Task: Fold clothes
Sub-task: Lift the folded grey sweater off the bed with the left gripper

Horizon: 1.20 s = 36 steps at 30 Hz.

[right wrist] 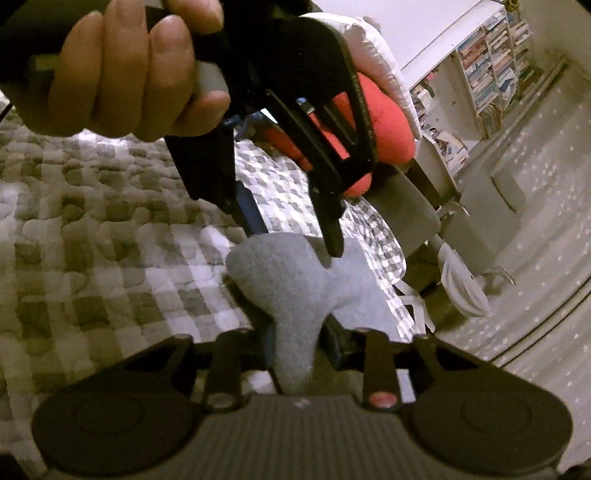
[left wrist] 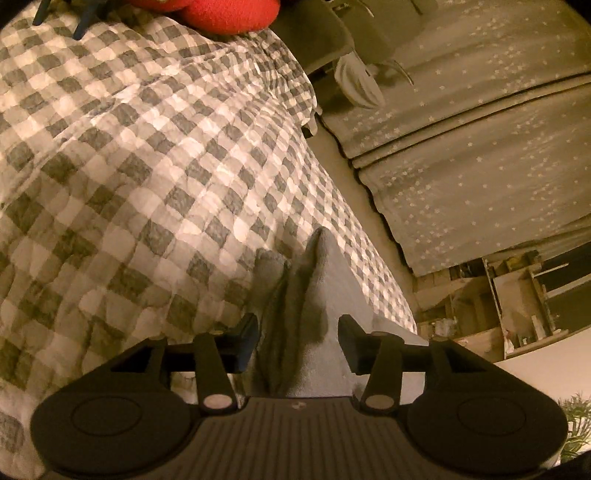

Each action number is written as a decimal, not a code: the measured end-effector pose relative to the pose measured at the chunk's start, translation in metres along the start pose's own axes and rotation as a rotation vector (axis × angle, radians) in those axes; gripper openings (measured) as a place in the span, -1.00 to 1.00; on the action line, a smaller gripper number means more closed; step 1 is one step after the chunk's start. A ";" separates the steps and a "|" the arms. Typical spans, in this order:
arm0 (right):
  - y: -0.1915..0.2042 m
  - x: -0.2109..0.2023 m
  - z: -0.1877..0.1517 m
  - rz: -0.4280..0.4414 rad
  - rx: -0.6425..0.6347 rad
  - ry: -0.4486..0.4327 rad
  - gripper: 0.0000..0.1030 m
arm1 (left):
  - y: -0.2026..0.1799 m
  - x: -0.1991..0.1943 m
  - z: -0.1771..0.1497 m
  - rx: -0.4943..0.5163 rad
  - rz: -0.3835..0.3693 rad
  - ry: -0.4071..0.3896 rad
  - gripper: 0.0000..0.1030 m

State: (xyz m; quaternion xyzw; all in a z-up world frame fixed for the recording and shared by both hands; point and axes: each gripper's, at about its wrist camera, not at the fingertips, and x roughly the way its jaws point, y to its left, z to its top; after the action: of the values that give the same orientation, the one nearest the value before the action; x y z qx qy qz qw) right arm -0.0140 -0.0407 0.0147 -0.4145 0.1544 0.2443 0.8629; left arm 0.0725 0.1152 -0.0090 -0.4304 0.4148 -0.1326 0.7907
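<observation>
A small grey fleecy garment (left wrist: 314,280) lies bunched on a grey-and-white checked quilt (left wrist: 147,166). My left gripper (left wrist: 298,343) is open, its fingers standing either side of the garment's folds. In the right wrist view the same garment (right wrist: 288,273) rises in a hump from the quilt (right wrist: 110,240). My right gripper (right wrist: 301,347) is shut on its narrow near end. A hand (right wrist: 129,74) holds the left gripper (right wrist: 295,240) above, fingertips pointing down onto the garment's far side.
A red plush object (left wrist: 229,14) sits at the far end of the bed, also visible as the red plush object (right wrist: 388,125). Star-patterned fabric (left wrist: 480,147) runs along the bed's right side. A bookshelf (right wrist: 487,66) stands at the wall, and a grey padded piece (right wrist: 406,210) sits beside the bed.
</observation>
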 end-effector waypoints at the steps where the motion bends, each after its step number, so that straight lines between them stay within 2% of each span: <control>1: 0.001 0.001 0.000 -0.005 -0.006 0.001 -0.26 | -0.001 0.001 -0.001 0.004 0.003 0.004 -0.04; 5: -0.001 0.003 0.002 -0.015 0.005 -0.006 -0.03 | -0.005 0.002 -0.006 0.022 0.009 0.012 -0.03; 8: -0.006 0.004 0.004 -0.015 0.029 -0.015 -0.13 | -0.007 0.001 -0.005 0.024 0.008 0.007 -0.02; 10: -0.009 0.004 0.005 -0.015 0.046 -0.020 -0.39 | -0.006 0.000 -0.005 0.017 0.006 0.008 0.00; 13: -0.014 0.004 0.006 -0.015 0.070 -0.029 -0.51 | -0.002 0.002 -0.003 -0.029 -0.035 0.031 0.12; 18: -0.028 0.003 0.007 -0.006 0.143 -0.038 -0.53 | 0.004 0.001 -0.003 -0.094 -0.100 0.045 0.28; 23: -0.046 -0.001 0.007 0.009 0.231 -0.044 -0.53 | 0.009 -0.003 -0.001 -0.121 -0.118 0.036 0.29; 28: -0.056 -0.010 0.006 0.009 0.307 -0.050 -0.53 | 0.007 -0.007 0.002 -0.120 -0.133 0.025 0.39; 36: -0.043 -0.023 0.004 0.012 0.287 -0.044 -0.53 | 0.006 0.006 -0.002 -0.118 -0.132 0.044 0.42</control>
State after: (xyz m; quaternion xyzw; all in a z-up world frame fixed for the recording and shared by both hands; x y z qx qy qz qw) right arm -0.0092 -0.0678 0.0553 -0.2807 0.1713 0.2338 0.9150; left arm 0.0741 0.1144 -0.0173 -0.4995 0.4101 -0.1692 0.7441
